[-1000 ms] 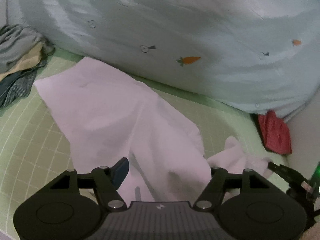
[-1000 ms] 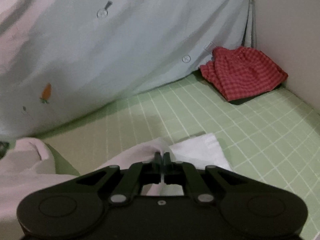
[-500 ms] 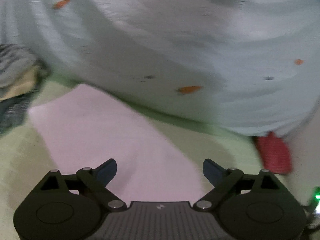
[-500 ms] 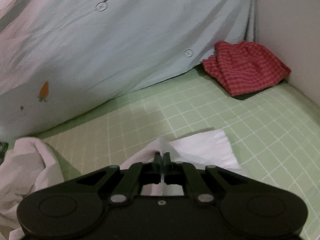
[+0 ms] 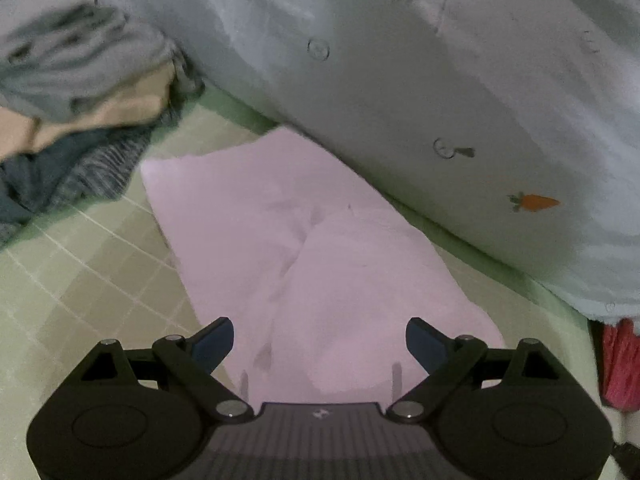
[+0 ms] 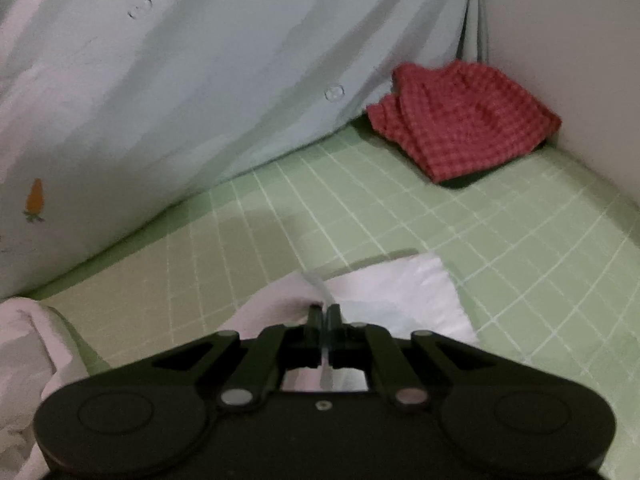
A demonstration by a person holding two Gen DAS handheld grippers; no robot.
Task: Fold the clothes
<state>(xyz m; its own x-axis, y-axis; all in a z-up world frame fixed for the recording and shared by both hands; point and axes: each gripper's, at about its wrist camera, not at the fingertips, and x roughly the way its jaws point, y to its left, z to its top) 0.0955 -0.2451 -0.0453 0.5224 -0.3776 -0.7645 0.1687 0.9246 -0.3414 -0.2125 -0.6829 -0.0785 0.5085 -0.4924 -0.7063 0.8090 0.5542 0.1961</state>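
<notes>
Left wrist: my left gripper (image 5: 319,338) is spread wide over the pink garment (image 5: 320,264), gripping nothing; its long axis runs from 10 to 4 o'clock on the green mat (image 5: 80,272). Right wrist: my right gripper (image 6: 325,316) pinches the garment's white edge (image 6: 404,296) at 6 o'clock.

The sheet (image 6: 400,216) is light green with a grid of thin white lines. The garment (image 5: 320,264) on it is plain pale pink; in the right wrist view its corner (image 6: 400,292) looks white. The quilt (image 5: 440,80) at 12 o'clock is pale blue with small orange carrots (image 5: 534,202) that have green tops, and faint round outline marks. At 9 o'clock the pile (image 5: 72,120) has grey, cream and dark blue-grey striped clothes. The cloth (image 6: 460,124) at 2 o'clock is red with a fine check. Both grippers are black; the left pads (image 5: 214,338) are dark blue.
</notes>
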